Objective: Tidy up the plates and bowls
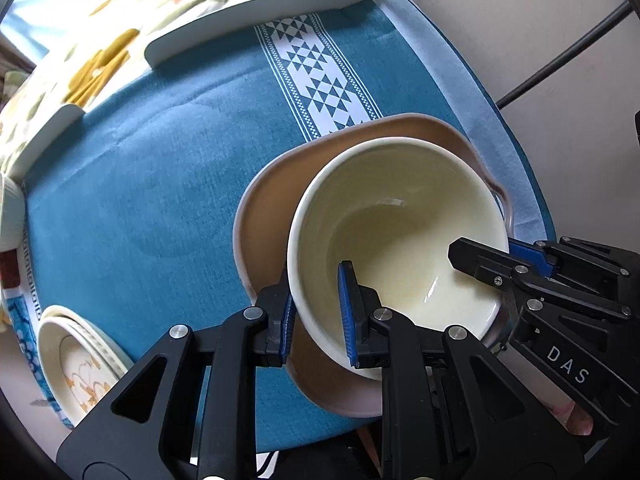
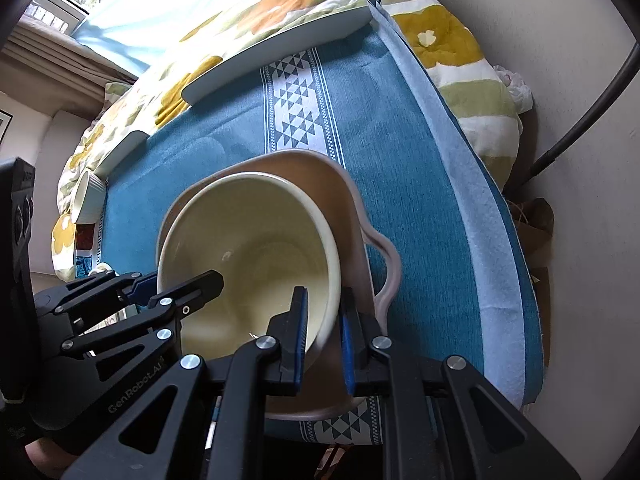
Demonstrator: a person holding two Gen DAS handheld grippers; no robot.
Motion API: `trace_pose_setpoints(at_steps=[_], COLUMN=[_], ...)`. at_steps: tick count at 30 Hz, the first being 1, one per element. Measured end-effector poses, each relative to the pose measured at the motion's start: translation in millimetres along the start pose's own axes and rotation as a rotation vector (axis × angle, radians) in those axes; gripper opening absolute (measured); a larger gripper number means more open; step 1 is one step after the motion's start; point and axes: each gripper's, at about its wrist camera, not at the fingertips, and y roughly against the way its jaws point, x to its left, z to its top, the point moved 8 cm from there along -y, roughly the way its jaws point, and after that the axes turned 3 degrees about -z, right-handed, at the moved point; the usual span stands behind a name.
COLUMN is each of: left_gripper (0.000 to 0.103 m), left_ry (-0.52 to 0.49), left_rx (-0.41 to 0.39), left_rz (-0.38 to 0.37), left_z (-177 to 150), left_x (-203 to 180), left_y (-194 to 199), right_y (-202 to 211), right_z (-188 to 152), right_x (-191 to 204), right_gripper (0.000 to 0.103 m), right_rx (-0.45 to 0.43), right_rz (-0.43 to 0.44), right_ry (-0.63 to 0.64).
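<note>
A cream bowl [image 1: 400,240] sits inside a larger pinkish-brown dish with a handle [image 1: 268,208] on the blue tablecloth. My left gripper [image 1: 318,312] straddles the bowl's left rim, one pad outside, one inside, closed on it. My right gripper [image 2: 324,332] straddles the bowl's right rim [image 2: 256,240] the same way, closed on it. The pink dish's handle [image 2: 390,272] sticks out to the right. Each gripper shows in the other's view: the right one [image 1: 496,260], the left one [image 2: 176,288].
A stack of cream plates with an orange motif [image 1: 80,356] lies at the near left table edge. A small white ribbed cup [image 2: 88,200] stands at the far left. White trays [image 1: 256,20] line the far edge, against a floral quilt. A wall is at right.
</note>
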Motion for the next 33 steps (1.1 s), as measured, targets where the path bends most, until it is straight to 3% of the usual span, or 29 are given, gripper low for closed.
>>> trace_pose_setpoints(at_steps=[13, 24, 28, 33], left_gripper=[0.016, 0.016, 0.016, 0.016], left_ry=[-0.026, -0.018, 0.012, 0.127], left_rx=[-0.018, -0.066, -0.120, -0.256], left_rz=[0.039, 0.035, 0.024, 0.008], left_z=[-1.7, 0.7, 2.4, -3.0], left_x=[-2.7, -6.7, -4.4, 20.7], left_y=[3.9, 23.3, 50.7, 108.9], right_y=[0.7, 25.0, 51.2, 89.0], right_z=[-3.3, -0.1, 5.9, 18.2], right_x=[-7.4, -7.0, 0.5, 27.6], right_gripper=[0.014, 0.014, 0.014, 0.014], right_rx=[0.003, -0.059, -0.112, -0.197], right_rz=[-0.005, -0.025, 0.000, 0.083], right_ry=[-0.017, 0.009, 0.042, 0.132])
